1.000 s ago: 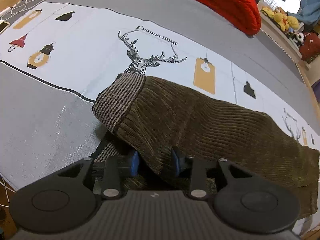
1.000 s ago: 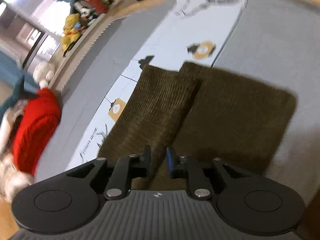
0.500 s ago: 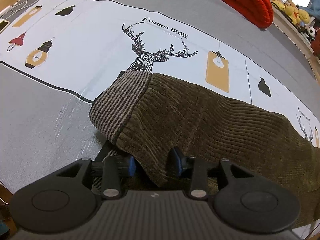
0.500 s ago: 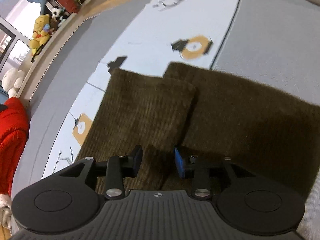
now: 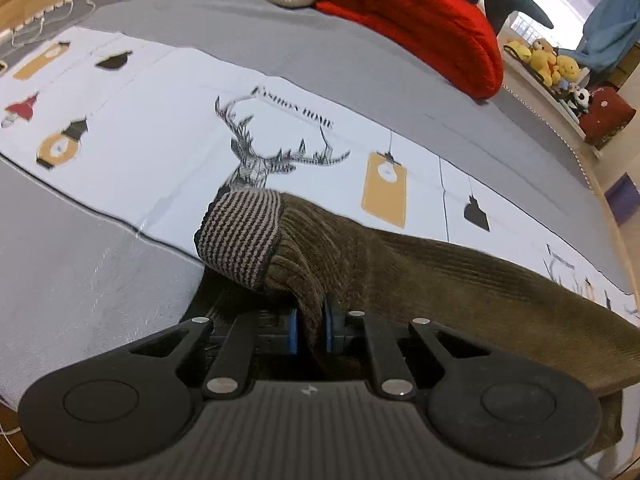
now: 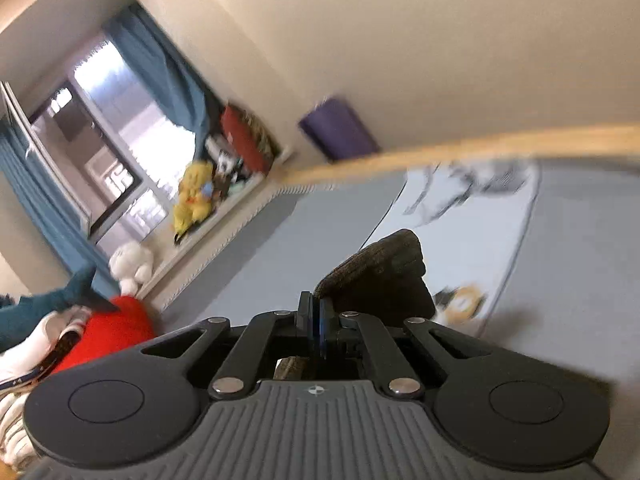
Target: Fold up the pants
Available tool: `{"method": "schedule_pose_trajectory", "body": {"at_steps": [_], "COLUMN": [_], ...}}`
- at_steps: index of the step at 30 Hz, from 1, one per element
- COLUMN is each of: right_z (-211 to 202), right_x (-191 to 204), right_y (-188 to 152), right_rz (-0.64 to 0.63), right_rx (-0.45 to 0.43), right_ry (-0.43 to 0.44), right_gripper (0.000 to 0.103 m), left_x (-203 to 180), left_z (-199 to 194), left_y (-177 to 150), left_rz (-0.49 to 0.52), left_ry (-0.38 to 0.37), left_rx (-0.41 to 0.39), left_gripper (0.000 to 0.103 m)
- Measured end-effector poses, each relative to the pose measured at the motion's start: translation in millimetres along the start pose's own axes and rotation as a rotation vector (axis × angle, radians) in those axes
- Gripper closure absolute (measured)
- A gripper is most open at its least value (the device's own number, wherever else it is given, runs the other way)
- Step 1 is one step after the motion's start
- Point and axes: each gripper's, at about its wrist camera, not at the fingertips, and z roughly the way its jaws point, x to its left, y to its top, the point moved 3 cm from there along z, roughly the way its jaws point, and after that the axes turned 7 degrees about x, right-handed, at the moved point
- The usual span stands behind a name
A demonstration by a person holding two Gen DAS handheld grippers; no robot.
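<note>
The left gripper (image 5: pixel 308 330) is closing, its blue pads already pinching a ridge of the brown corduroy pants (image 5: pixel 440 276) just behind the striped knit waistband (image 5: pixel 240 234). The pants lie stretched across a printed bed sheet (image 5: pixel 160 140) bearing a line-drawn stag (image 5: pixel 256 160) and the words "FASHION HOME", blurred but legible. The right gripper (image 6: pixel 316 328) has its jaws pressed together on another fold of the pants (image 6: pixel 384 280), lifted off the grey bed. A red blanket (image 5: pixel 412 16) lies beyond.
</note>
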Motion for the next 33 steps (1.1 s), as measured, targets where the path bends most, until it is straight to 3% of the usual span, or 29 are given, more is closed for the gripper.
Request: {"method": "schedule_pose_trajectory", "body": {"at_steps": [2, 6, 9, 11, 14, 16, 17, 19, 20, 21, 23, 24, 25, 27, 30, 31, 33], "right_z": [-12.8, 5.4, 12.7, 11.1, -0.3, -0.2, 7.0, 16.0, 15.6, 15.3, 15.9, 14.1, 11.4, 3.9, -3.9, -3.9, 0.1], "right_x": [-22.8, -90.8, -117.7, -113.4, -94.2, -86.9, -93.5, -117.7, -125.5, -129.3, -121.6, -114.9, -112.0, -100.7, -82.7, -78.7, -65.9], "right_y": [-3.0, -42.1, -56.5, -51.8, -35.2, -36.1, -43.1, -63.2, -67.1, -65.3, -58.0, -53.2, -49.5, -41.9, -30.9, -25.5, -26.3], "right_rz": [0.02, 0.068, 0.122, 0.101, 0.07, 0.017, 0.012, 0.118, 0.173, 0.219, 0.193, 0.152, 0.125, 0.051, -0.058, -0.084, -0.125], "right_rx": [0.042, 0.367, 0.474, 0.454, 0.354, 0.351, 0.41, 0.54, 0.55, 0.535, 0.507, 0.483, 0.463, 0.384, 0.275, 0.253, 0.255], "right_ry": [-0.08, -0.377, -0.399, -0.373, -0.304, -0.356, -0.44, -0.564, -0.584, -0.576, -0.579, -0.6, -0.617, -0.681, -0.713, -0.686, -0.596], "right_gripper": [0.101, 0.101, 0.101, 0.101, 0.101, 0.101, 0.101, 0.101, 0.1, 0.099, 0.098, 0.095, 0.094, 0.083, 0.079, 0.079, 0.079], "left_x": [4.3, 9.3, 7.0, 6.9, 6.0, 5.9, 8.9, 9.6, 9.4, 9.5, 10.6, 11.4, 12.6, 16.8, 14.7, 9.9, 1.3], "left_z": [5.3, 16.7, 14.0, 6.5, -9.6, -3.0, 6.6, 19.9, 19.8, 16.1, 4.3, -1.0, -6.3, -13.2, -31.8, -35.8, -35.4], "left_y": [-4.9, -14.9, -17.9, -17.3, -19.4, -26.9, -31.7, -36.0, -36.0, -35.1, -32.4, -30.8, -28.1, -23.2, -11.7, -9.4, -7.4], "left_rz": [-0.012, 0.021, 0.048, 0.036, 0.05, 0.086, 0.088, 0.122, 0.132, 0.128, 0.108, 0.102, 0.097, 0.082, 0.092, 0.119, 0.16], "left_ry": [0.017, 0.075, 0.078, 0.047, 0.014, 0.083, 0.117, 0.165, 0.17, 0.162, 0.164, 0.189, 0.224, 0.281, 0.312, 0.28, 0.157], "left_rx": [0.055, 0.146, 0.134, 0.101, 0.052, 0.108, 0.155, 0.213, 0.206, 0.19, 0.139, 0.108, 0.068, 0.008, -0.14, -0.17, -0.168], "left_gripper": [0.09, 0.09, 0.09, 0.091, 0.091, 0.091, 0.091, 0.081, 0.081, 0.079, 0.065, 0.052, 0.046, 0.046, 0.051, 0.065, 0.076]}}
